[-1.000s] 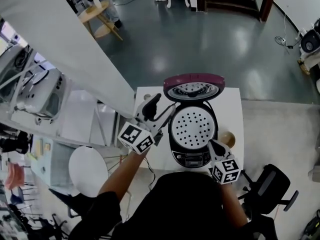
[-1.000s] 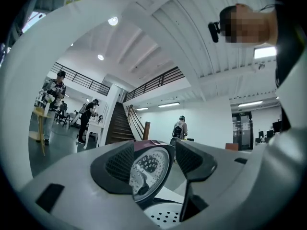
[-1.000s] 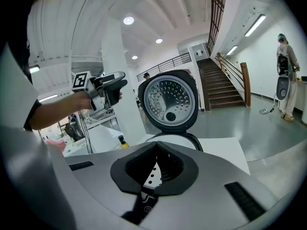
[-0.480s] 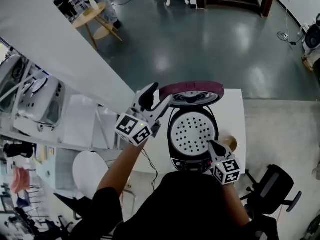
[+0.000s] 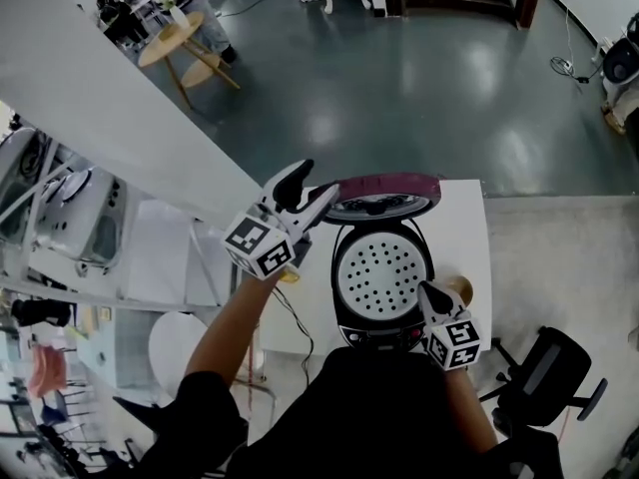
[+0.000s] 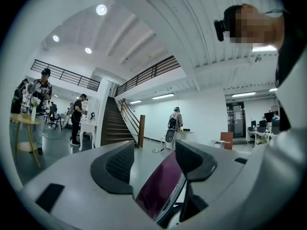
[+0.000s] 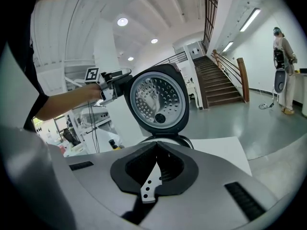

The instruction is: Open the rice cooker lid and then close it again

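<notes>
The rice cooker (image 5: pixel 382 277) stands on a white table (image 5: pixel 469 223). Its lid (image 5: pixel 384 194), maroon on top, is raised, and a perforated inner plate (image 5: pixel 381 270) lies bare. My left gripper (image 5: pixel 303 196) is open at the lid's upper left edge. In the left gripper view the maroon lid (image 6: pixel 160 186) shows low between the spread fingers (image 6: pixel 120 164) of that gripper (image 6: pixel 154 158). My right gripper (image 5: pixel 432 293) is shut and empty at the cooker's front right. The right gripper view looks past its closed jaws (image 7: pixel 156 153) at the lid's (image 7: pixel 157 102) inner face, with the left gripper (image 7: pixel 114 84) at its rim.
A small brown round object (image 5: pixel 457 287) sits on the table right of the cooker. A yellow item (image 5: pixel 290 275) and a cable lie at its left. A black office chair (image 5: pixel 544 367) and a white stool (image 5: pixel 180 342) stand beside the table. Stairs rise beyond.
My left gripper has moved from beside the cooker's body to the raised lid's left edge. The lid now shows more of its maroon top. The right gripper has barely shifted.
</notes>
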Action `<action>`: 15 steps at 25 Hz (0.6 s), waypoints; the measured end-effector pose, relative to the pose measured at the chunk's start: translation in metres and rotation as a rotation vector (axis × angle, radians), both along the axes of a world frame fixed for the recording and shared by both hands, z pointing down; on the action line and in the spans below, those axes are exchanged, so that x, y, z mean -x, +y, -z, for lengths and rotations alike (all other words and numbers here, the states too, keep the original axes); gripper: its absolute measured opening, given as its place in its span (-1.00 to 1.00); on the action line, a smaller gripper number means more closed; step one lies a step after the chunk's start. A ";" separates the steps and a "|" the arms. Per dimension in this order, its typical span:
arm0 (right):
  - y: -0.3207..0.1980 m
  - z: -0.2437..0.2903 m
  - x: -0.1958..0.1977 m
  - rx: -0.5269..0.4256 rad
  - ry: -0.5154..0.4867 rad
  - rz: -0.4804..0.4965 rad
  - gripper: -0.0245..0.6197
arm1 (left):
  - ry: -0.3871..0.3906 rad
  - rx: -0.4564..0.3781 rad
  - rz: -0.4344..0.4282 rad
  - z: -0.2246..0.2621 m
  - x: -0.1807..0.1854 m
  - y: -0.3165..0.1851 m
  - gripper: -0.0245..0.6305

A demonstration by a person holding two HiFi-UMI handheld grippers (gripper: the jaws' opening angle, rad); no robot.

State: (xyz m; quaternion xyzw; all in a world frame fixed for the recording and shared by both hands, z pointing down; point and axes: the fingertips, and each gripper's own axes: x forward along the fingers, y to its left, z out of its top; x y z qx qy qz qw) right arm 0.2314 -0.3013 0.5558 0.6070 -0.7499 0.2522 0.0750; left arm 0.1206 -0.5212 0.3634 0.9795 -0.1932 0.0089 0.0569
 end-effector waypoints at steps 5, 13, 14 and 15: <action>0.000 -0.003 -0.009 0.004 0.021 -0.015 -0.92 | -0.129 -0.046 -0.076 -0.010 -0.013 0.000 -0.18; 0.008 -0.021 -0.008 0.039 0.048 -0.005 -0.92 | -0.204 -0.022 -0.168 -0.021 -0.024 0.002 -0.33; 0.010 -0.023 -0.007 0.045 0.046 -0.004 -0.92 | -0.206 -0.025 -0.174 -0.021 -0.024 0.003 -0.34; 0.012 -0.025 -0.006 0.049 0.040 -0.006 -0.92 | -0.209 -0.028 -0.181 -0.022 -0.024 0.005 -0.35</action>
